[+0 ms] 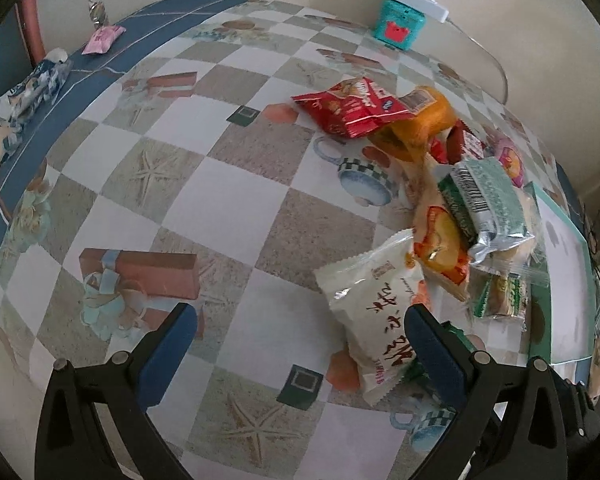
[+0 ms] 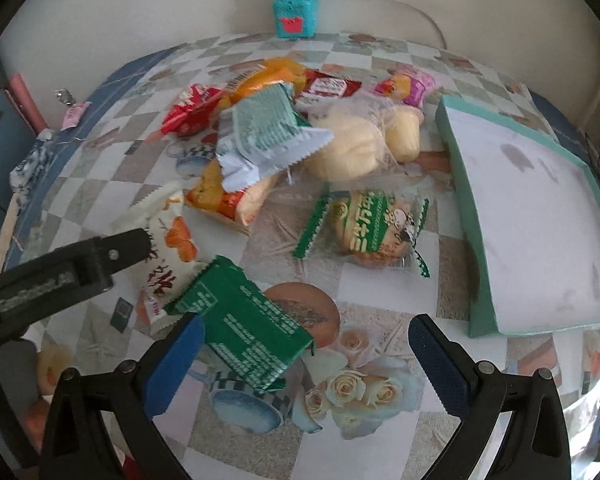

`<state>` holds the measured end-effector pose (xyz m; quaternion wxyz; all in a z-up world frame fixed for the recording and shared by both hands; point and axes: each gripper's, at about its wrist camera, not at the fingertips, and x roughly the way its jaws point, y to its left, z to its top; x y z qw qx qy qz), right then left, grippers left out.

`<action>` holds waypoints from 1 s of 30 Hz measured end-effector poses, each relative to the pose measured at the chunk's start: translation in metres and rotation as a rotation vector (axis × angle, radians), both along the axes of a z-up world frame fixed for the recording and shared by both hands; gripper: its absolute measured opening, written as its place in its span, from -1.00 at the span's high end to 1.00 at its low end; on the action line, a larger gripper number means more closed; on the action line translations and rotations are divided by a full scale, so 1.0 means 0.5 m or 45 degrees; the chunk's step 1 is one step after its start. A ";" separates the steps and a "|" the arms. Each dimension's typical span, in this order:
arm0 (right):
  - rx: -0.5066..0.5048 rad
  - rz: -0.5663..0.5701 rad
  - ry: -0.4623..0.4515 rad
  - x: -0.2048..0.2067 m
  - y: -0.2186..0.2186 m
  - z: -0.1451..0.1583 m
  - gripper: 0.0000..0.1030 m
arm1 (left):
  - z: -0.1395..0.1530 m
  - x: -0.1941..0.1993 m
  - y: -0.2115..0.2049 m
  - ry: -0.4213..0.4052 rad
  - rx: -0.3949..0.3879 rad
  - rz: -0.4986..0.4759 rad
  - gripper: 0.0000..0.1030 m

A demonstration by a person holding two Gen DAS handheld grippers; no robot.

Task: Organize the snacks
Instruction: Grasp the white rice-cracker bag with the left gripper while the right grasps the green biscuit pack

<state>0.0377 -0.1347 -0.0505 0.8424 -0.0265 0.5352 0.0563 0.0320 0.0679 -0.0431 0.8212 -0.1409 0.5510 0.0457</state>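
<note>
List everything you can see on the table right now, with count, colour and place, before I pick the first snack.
tray: 1, teal rim, white inside, right side, nothing in it
dark green packet: 1, green, nearest the right gripper
white packet: 1, white with orange print, by the left gripper
green-striped bun pack: 1, centre, lying apart from the pile
silver-green packet: 1, on top of the pile
yellow buns in clear bag: 1 bag, pile middle
red packet: 1, far left of the pile
orange packet: 1, behind the pile
pink packet: 1, far right of the pile
teal box: 1, at the wall
left gripper: blue fingers, open
right gripper: blue fingers, open
</note>
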 end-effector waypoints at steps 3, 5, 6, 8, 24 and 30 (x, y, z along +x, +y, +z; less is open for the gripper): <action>0.028 0.048 -0.006 -0.006 0.014 0.007 -1.00 | -0.004 0.001 0.010 0.003 -0.001 0.019 -1.00; 0.015 0.095 0.004 -0.010 0.029 0.002 -1.00 | -0.005 0.001 0.017 0.006 -0.002 0.036 -1.00; 0.005 0.109 0.014 -0.010 0.035 -0.002 -1.00 | -0.006 0.001 0.021 0.007 0.002 0.045 -1.00; -0.011 0.128 0.037 -0.010 0.043 -0.013 -1.00 | -0.007 0.001 0.026 0.011 0.008 0.054 -1.00; 0.031 0.016 0.050 0.027 0.009 -0.032 -0.78 | 0.013 0.010 -0.006 0.018 -0.004 0.013 -1.00; 0.031 0.010 0.042 0.029 0.016 -0.033 -0.29 | 0.009 0.032 -0.040 0.064 0.025 -0.013 -1.00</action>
